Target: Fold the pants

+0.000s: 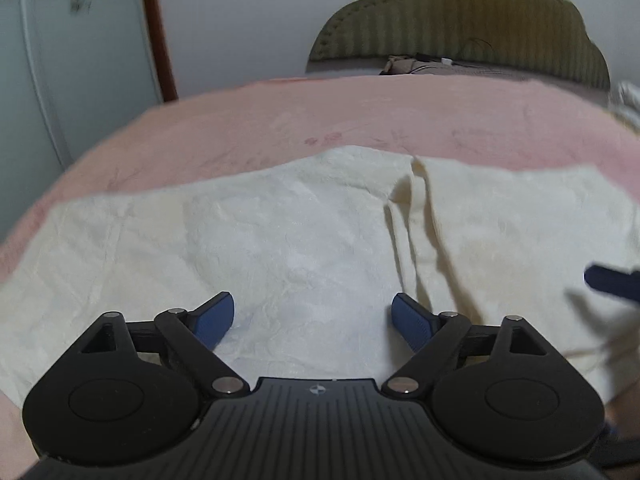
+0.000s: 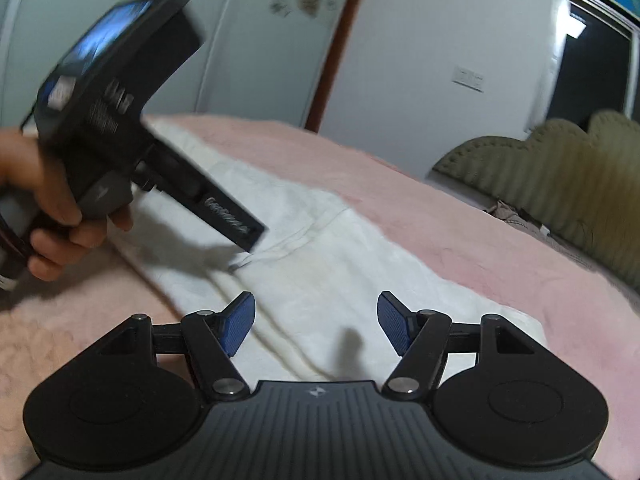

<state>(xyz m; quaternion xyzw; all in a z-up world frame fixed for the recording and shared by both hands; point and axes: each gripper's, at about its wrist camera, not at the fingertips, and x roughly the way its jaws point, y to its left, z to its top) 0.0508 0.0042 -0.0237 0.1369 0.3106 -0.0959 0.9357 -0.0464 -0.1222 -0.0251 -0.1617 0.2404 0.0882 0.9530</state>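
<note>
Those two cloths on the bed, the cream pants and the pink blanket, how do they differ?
The pants are cream, while the blanket is pink. The pants lie on top; the blanket lies beneath them and spreads past them on each side. The pants show crinkles and a raised fold near the middle, while the blanket looks smoother and fluffier. Both are soft cloth laid flat, and neither is held: the left gripper and the right gripper are both open above the pants.
</note>
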